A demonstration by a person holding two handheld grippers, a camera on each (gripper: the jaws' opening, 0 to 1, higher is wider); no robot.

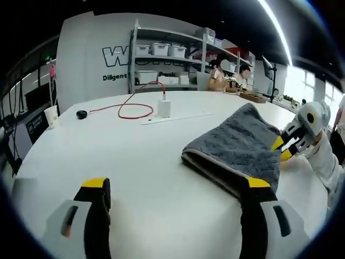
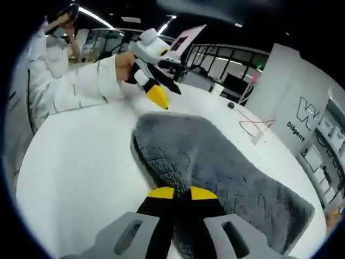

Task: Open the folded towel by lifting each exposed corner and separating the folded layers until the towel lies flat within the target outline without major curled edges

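1. Right gripper, nearest in the right gripper view: yellow-tipped jaws pressed together, clenched on the near edge of the towel, pile bunching at the tips.

2. Left gripper, nearest in the left gripper view: jaws spread wide and released, holding nothing; the right-hand jaw tip overlaps the towel's near corner in the picture, though contact cannot be confirmed. In the right gripper view it hovers beyond the towel's far end, apart from the cloth, carried by a hand in a white sleeve.

3. Towel, grey, thick pile: on the white table, folded, layers stacked with the fold edge facing the left gripper. One end lifts off the surface where the right gripper pinches it. No target outline can be made out on the table.

4. Middle distance, left gripper view: white charger block with red cable looping to a small black puck; paper cup at the table's edge. All well apart from the towel.

5. Far: shelving with white bins and a lettered wall.

Risks, as judged:
- The pinch may take in both layers rather than the top one; lifting would then drag the whole bundle instead of opening it.
- With the left gripper free, nothing anchors the lower layer, so the towel may slide across the smooth table.
- The thick pile may cling to itself, leaving a curled edge.
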